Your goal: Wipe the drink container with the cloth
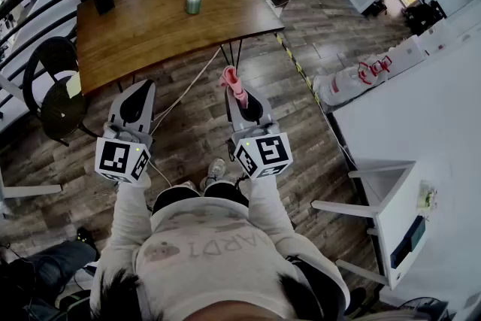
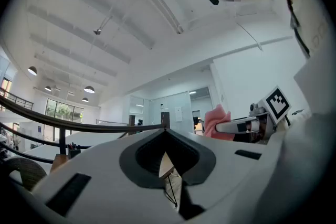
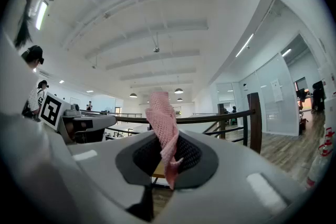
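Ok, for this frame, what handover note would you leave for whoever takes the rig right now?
Left gripper: shut, empty, held in front of the body.
Right gripper: shut on the pink cloth, which sticks out past its jaws.
Drink container: upright on the wooden table ahead, clear of both grippers.
Done: cloth is in the gripper.
Left: reach the container and wipe it with the cloth; no wiping contact yet.
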`<control>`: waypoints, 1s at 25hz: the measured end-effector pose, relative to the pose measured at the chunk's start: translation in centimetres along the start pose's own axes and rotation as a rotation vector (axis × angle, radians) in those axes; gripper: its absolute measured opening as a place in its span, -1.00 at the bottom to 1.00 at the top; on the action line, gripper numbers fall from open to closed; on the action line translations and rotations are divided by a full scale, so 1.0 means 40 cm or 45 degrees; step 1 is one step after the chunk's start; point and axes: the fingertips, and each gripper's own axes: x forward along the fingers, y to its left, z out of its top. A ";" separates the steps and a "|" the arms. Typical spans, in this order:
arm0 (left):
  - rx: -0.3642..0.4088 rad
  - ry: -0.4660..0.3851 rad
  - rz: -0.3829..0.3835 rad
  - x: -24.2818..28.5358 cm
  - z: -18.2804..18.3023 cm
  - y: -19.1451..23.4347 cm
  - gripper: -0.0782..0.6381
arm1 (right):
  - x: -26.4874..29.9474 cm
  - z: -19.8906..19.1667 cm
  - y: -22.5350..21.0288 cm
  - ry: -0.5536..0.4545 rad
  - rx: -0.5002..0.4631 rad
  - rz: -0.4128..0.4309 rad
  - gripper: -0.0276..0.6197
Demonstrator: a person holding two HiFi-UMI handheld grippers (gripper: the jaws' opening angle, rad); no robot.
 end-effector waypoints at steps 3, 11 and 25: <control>0.002 0.002 -0.008 -0.003 0.009 0.001 -0.76 | 0.002 0.005 0.006 -0.003 0.000 -0.002 -0.80; -0.022 -0.013 0.005 0.005 -0.002 0.030 -0.76 | 0.029 -0.001 0.014 0.000 -0.006 0.006 -0.80; -0.021 -0.014 -0.009 0.089 -0.024 0.090 -0.76 | 0.116 -0.020 -0.048 -0.019 0.036 -0.016 -0.80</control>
